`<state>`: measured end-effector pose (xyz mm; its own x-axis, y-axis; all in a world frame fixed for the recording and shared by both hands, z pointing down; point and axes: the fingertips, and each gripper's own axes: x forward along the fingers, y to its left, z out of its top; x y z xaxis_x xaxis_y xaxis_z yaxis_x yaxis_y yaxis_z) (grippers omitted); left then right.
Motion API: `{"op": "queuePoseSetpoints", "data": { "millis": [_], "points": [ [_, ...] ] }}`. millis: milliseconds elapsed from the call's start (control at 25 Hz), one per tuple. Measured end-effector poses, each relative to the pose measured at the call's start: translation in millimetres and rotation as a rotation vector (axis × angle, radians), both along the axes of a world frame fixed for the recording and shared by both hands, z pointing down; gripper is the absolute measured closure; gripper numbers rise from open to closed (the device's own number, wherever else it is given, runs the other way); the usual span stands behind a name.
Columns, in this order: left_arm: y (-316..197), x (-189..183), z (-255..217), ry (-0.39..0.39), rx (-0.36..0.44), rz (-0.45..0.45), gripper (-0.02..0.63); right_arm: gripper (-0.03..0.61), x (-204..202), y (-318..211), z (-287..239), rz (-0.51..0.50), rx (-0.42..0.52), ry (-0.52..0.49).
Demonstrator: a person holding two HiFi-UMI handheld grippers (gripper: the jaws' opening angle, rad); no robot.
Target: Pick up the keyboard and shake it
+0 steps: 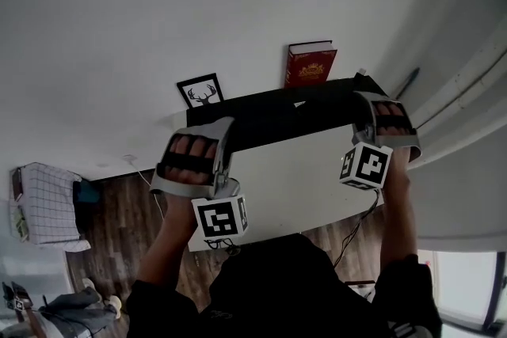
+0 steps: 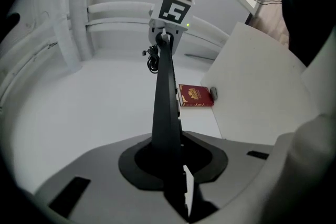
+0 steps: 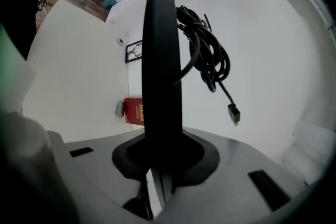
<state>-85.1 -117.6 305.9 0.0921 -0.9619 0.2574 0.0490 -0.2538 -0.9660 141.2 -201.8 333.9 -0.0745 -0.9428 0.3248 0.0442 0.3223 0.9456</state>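
One black keyboard (image 1: 277, 116), left gripper (image 2: 169, 165) clamped on its 9 o'clock end, right gripper (image 3: 160, 165) likewise at 3 o'clock; coiled cable (image 3: 207, 60) hanging; red book (image 1: 309, 65) at 12 o'clock

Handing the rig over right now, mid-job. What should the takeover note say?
Left gripper: shut on one end of the flat black keyboard.
Right gripper: shut on the other end.
The keyboard is in the air, clear of the white table. Its coiled black cable dangles with the plug free.
Done: pickup.
Left: the shake. Probably best to keep both grips firm.
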Motion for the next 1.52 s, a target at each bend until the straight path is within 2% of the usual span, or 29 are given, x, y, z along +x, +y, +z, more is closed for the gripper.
{"op": "queuePoseSetpoints", "data": {
  "millis": [160,360,560,680,760,920,1120,1240,1360,1520],
  "points": [
    [-17,-19,-15,-0.035,0.036,-0.112,0.528,0.495,-13,9,-17,0.05,-0.002,0.023],
    [-52,-28,-22,0.029,0.065,-0.154,0.529,0.494,-17,23,-62,0.112,0.089,0.079],
    [-68,-44,-27,0.114,0.051,-0.151,0.534,0.494,-41,62,-95,0.092,0.13,0.149],
    [-82,-32,-28,0.129,0.058,-0.141,0.537,0.494,-39,83,-101,0.043,0.127,0.17],
    [-90,-18,-30,0.153,0.061,-0.117,0.537,0.494,-31,94,-104,0.028,0.136,0.179],
    [-87,-14,-37,0.224,0.056,-0.031,0.537,0.491,-35,110,-114,0.058,0.157,0.202],
    [-81,0,-44,0.195,0.1,0.012,0.538,0.491,-14,103,-105,0.064,0.135,0.152],
    [-73,1,-44,0.239,0.064,0.041,0.537,0.488,-6,96,-100,0.081,0.159,0.187],
    [-68,-1,-39,0.247,0.027,0.028,0.535,0.488,-5,91,-97,0.099,0.171,0.187],
    [-73,-3,-30,0.24,0.004,-0.043,0.534,0.477,-4,76,-82,0.135,0.137,0.215]
  ]
}}
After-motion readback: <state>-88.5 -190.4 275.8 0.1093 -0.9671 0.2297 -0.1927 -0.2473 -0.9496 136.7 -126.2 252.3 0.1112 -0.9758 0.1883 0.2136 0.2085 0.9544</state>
